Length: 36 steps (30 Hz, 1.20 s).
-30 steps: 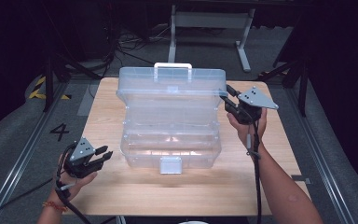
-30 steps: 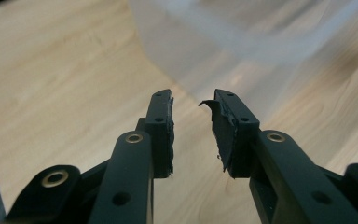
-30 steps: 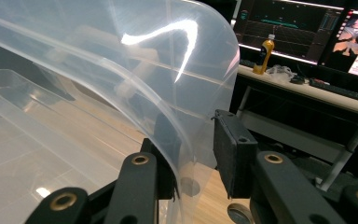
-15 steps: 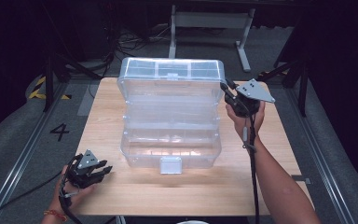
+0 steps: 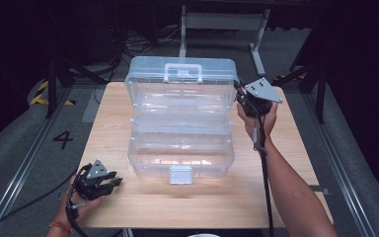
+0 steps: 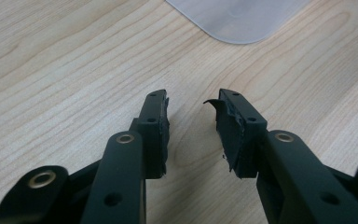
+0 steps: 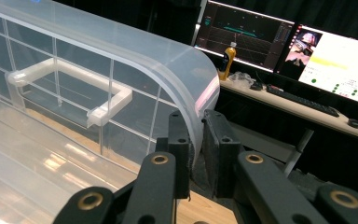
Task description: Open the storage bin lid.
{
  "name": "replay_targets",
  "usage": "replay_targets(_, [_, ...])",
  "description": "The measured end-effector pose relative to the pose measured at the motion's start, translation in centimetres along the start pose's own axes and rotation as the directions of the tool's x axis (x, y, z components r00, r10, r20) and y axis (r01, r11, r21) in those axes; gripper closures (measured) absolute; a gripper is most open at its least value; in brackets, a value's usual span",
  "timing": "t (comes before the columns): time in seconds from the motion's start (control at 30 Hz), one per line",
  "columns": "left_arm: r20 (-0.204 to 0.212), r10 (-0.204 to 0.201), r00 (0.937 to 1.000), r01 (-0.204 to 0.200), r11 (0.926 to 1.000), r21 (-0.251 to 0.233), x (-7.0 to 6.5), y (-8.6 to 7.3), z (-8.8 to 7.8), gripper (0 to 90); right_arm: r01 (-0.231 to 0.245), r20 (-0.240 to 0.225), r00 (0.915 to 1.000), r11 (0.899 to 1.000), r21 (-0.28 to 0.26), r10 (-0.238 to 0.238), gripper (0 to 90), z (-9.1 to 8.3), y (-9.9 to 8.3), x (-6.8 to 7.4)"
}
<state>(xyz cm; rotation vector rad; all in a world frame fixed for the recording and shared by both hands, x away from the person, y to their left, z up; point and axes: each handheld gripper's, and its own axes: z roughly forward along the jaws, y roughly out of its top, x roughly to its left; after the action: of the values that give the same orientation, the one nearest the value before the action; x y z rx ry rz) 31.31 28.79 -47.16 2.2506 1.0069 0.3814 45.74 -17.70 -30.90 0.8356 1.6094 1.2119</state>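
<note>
A clear plastic toolbox stands in the middle of the wooden table, its white latch facing the near edge. Its lid is swung up and back, handle on top. My right gripper holds the lid's right corner; its jaws have just been closing, and now the pads pinch the lid's rim. My left gripper rests low at the table's front left. Its jaws have just been opening, and nothing lies between them. A box corner lies ahead of them.
A metal stand rises behind the table, with cables on the dark floor. Floor rails and a painted 4 run along the left. Past the lid, a desk carries monitors, a keyboard and a yellow bottle.
The lid has swung further up and back with the right gripper on its corner. The left gripper has sunk toward the table's front left.
</note>
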Motion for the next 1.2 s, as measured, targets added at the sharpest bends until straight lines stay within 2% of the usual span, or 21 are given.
replay_targets(0.13, [0.008,-0.022,0.9997,0.022,0.9997,-0.009,0.3,-0.2,0.0,57.7,-0.009,-0.001,1.0000,1.000,0.013,0.009,83.0,0.7,0.2,-0.3])
replay_targets(0.2, [0.014,-0.021,0.9997,0.021,0.9996,-0.017,0.2,-0.3,0.1,56.3,-0.008,0.002,1.0000,1.000,0.016,0.008,83.0,0.8,0.3,-0.3])
replay_targets(0.3, [0.020,-0.011,0.9997,0.012,0.9996,-0.025,0.1,-0.4,0.2,47.8,-0.011,0.005,0.9999,1.000,0.022,0.011,83.4,1.3,0.4,-0.4])
replay_targets(0.47, [0.022,-0.007,0.9997,0.009,0.9977,-0.067,0.1,-0.7,0.6,40.7,-0.022,-0.008,0.9997,0.999,0.037,0.022,83.8,2.0,0.5,-0.9])
replay_targets(0.57, [0.023,-0.010,0.9997,0.012,0.9975,-0.070,0.1,-0.7,0.6,40.0,-0.029,-0.016,0.9994,0.998,0.047,0.029,83.9,2.5,0.6,-1.1])
replay_targets(0.63, [0.022,-0.012,0.9997,0.014,0.9975,-0.070,0.1,-0.7,0.7,38.8,-0.012,-0.007,0.9999,0.999,0.050,0.013,84.1,2.8,0.7,-1.1])
replay_targets(0.73, [0.013,-0.010,0.9999,0.011,0.9973,-0.072,0.2,-0.7,0.7,36.7,-0.041,-0.016,0.9990,0.997,0.060,0.042,84.6,3.3,0.8,-1.4])
replay_targets(0.93, [0.010,-0.029,0.9995,0.029,0.9973,-0.067,0.1,-0.7,0.7,34.6,-0.045,-0.021,0.9987,0.997,0.068,0.047,84.9,4.3,0.7,-1.7])
replay_targets(1.07, [0.001,-0.028,0.9996,0.029,0.9978,-0.061,0.2,-0.6,0.7,32.4,-0.052,-0.028,0.9981,0.996,0.074,0.054,85.0,4.8,0.7,-2.0])
replay_targets(1.1, [-0.006,-0.018,0.9998,0.017,0.9980,-0.060,0.3,-0.6,0.7,32.0,-0.056,-0.030,0.9979,0.996,0.075,0.058,85.0,4.9,0.7,-2.0])
replay_targets(1.13, [0.000,-0.033,0.9994,0.033,0.9979,-0.056,0.2,-0.6,0.7,31.9,-0.057,-0.032,0.9977,0.995,0.077,0.059,85.0,5.0,0.7,-2.1])
replay_targets(1.2, [0.000,-0.034,0.9994,0.034,0.9978,-0.056,0.2,-0.6,0.7,31.5,-0.067,-0.035,0.9969,0.995,0.080,0.070,85.1,5.3,0.7,-2.2])
